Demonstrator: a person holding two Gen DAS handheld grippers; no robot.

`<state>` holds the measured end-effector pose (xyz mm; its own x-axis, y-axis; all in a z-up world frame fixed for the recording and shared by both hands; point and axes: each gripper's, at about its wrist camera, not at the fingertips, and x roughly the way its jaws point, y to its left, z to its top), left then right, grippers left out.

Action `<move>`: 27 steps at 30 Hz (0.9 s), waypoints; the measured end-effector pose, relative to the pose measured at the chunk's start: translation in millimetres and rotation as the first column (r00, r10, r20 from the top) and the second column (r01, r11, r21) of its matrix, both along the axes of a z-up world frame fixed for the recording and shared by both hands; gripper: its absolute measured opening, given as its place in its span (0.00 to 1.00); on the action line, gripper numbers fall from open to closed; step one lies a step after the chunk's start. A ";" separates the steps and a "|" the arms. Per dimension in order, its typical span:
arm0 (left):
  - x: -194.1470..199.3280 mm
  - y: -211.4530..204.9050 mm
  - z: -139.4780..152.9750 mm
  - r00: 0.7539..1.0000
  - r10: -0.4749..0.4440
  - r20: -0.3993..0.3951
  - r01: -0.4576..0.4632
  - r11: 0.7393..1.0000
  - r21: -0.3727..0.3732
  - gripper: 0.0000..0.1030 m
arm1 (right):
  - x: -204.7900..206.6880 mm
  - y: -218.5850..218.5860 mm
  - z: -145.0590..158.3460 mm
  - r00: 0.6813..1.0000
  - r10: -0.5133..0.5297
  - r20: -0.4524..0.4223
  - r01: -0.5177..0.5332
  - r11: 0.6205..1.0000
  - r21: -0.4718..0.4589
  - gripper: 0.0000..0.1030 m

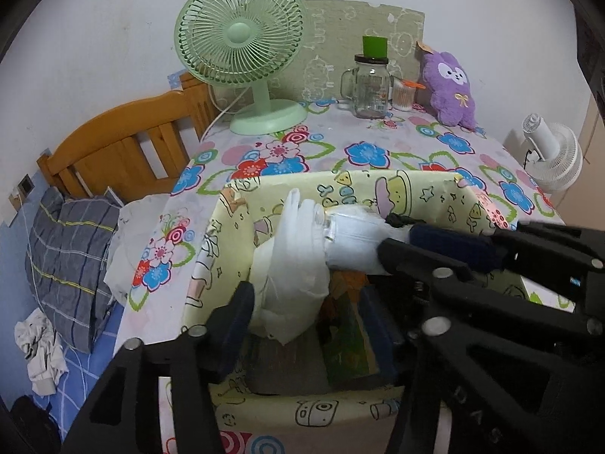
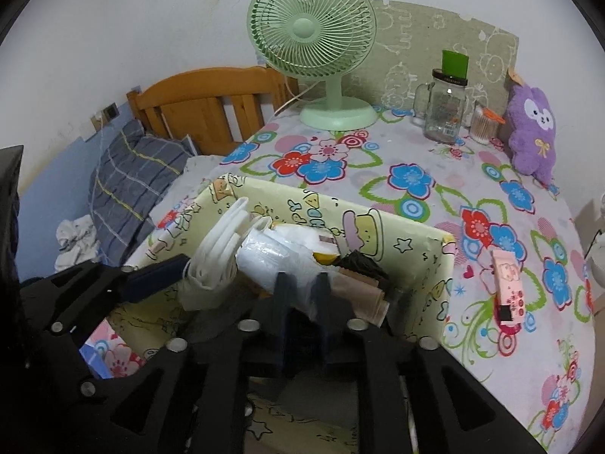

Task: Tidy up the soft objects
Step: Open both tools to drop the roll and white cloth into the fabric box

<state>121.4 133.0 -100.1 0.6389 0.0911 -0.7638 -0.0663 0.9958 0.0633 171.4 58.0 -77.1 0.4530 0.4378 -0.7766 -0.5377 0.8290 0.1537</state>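
Observation:
A yellow cartoon-print box [image 1: 423, 189] [image 2: 378, 223] stands on the floral tablecloth. My right gripper [image 2: 300, 283] is shut on a clear-wrapped white soft pack [image 2: 272, 257] and holds it over the box; it enters the left wrist view from the right [image 1: 393, 244], with the pack [image 1: 351, 238] in its fingers. A white plastic bag [image 1: 298, 261] [image 2: 215, 257] hangs from the pack into the box. My left gripper [image 1: 306, 321] is open, its fingers straddling the bag's lower end inside the box. A purple plush toy [image 1: 452, 87] [image 2: 531, 128] sits at the back right.
A green desk fan [image 1: 242, 41] [image 2: 314, 34], a glass jar mug [image 1: 368, 83] [image 2: 446, 109] and a cotton-swab tub [image 2: 484, 125] stand at the table's back. A pink packet [image 2: 508, 283] lies right of the box. A bed with a plaid pillow [image 1: 68, 257] is left.

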 end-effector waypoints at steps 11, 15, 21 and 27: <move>-9.3 -10.5 11.1 1.000 -0.020 0.022 0.020 1.000 0.015 0.82 | -7.6 -14.1 12.9 0.998 -0.045 0.046 0.045 0.999 0.002 0.75; -13.8 -17.7 20.0 0.998 -0.025 0.051 0.023 0.999 0.026 0.86 | -10.4 -23.2 21.5 0.996 -0.059 0.068 0.058 0.998 0.017 0.80; -19.2 -31.3 32.7 0.995 -0.033 0.091 0.031 0.999 0.024 0.88 | -14.9 -38.6 34.6 0.993 -0.081 0.086 0.078 0.996 0.039 0.82; -22.3 -49.5 43.3 0.991 -0.044 0.125 0.041 0.999 0.030 0.89 | -20.7 -58.3 46.8 0.986 -0.119 0.115 0.114 0.992 0.047 0.85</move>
